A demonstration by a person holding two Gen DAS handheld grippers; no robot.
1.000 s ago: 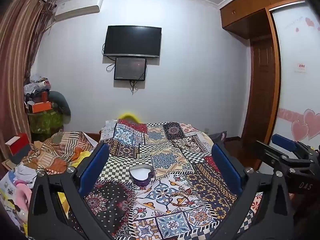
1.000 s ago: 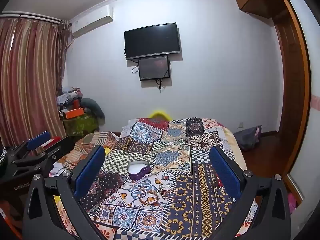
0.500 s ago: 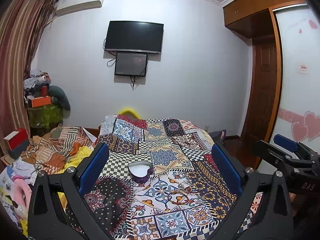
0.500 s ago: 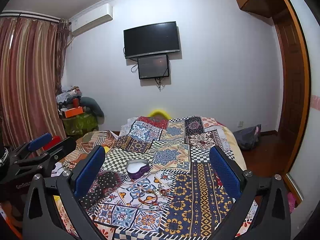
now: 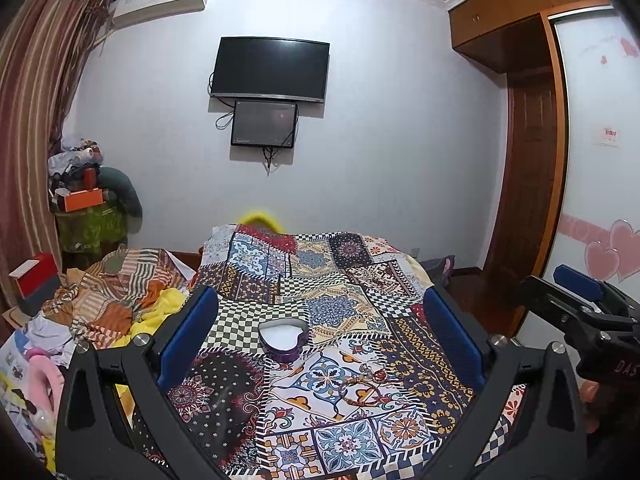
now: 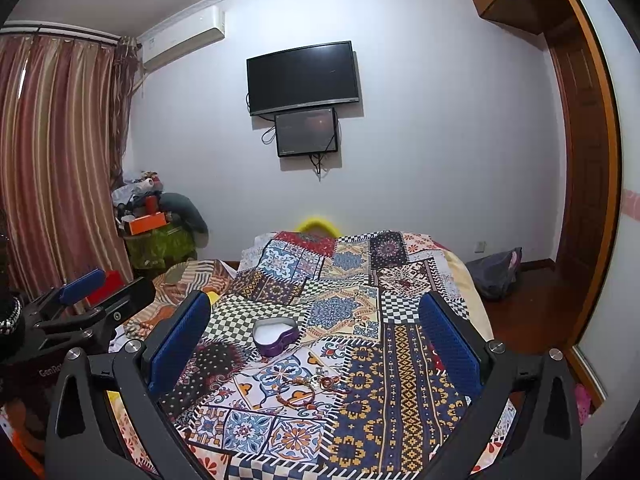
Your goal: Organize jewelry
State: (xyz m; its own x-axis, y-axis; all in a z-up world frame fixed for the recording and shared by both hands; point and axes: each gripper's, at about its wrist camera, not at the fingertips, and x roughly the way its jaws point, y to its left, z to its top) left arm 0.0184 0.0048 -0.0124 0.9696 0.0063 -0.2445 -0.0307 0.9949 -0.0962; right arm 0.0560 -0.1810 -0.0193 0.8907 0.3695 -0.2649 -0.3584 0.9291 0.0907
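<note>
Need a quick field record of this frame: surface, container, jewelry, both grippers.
surface: patchwork bedspread on a bed
container: purple heart-shaped box, open, white inside, nothing visible in it
jewelry: bracelets and small pieces loose on the bedspread, nearer the cameras than the box, apart from it
left gripper: open, holds nothing, above the bed
right gripper: open, holds nothing, above the bed
task status: no jewelry seen in the box yet

wrist views high, facing bed (image 5: 340, 320)
</note>
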